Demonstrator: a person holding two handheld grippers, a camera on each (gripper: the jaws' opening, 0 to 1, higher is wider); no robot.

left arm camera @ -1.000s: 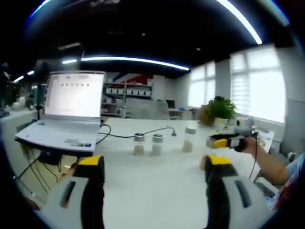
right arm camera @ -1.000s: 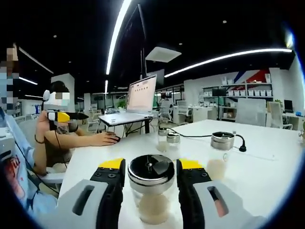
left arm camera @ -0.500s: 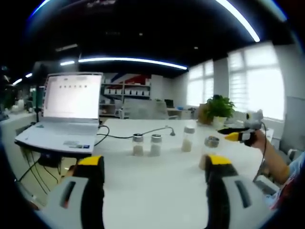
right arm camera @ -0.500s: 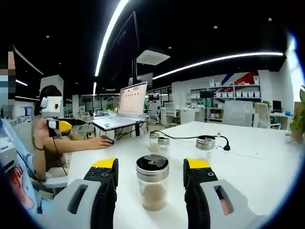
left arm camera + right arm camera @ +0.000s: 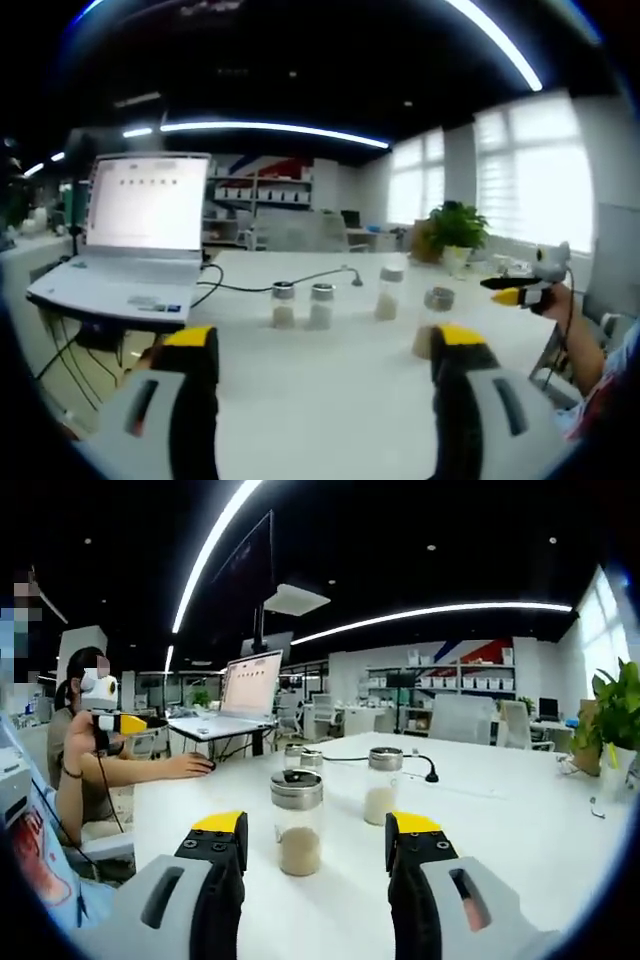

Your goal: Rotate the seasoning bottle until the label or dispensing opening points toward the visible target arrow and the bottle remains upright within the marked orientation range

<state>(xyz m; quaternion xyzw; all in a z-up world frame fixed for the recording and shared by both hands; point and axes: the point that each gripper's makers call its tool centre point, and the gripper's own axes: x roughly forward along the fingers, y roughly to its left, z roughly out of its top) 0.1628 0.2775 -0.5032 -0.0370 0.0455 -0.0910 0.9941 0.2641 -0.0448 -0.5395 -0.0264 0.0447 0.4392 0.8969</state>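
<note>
The seasoning bottle, clear glass with a steel lid and pale powder at the bottom, stands upright on the white table. My right gripper is open, its yellow-tipped jaws wide on either side of the bottle and short of it, touching nothing. In the left gripper view the same bottle stands right of centre, with the right gripper off to its right. My left gripper is open and empty over bare table, far from the bottle. It shows as the left gripper at the left edge of the right gripper view.
Three more shakers stand in a loose row: a taller one and two small ones. An open laptop with a black cable lies at the table's left. A potted plant stands at the far right.
My right gripper's jaws, close around the bottle a second ago, have spread and drawn back, leaving it standing. In the left gripper view the right gripper has moved right, uncovering the bottle.
</note>
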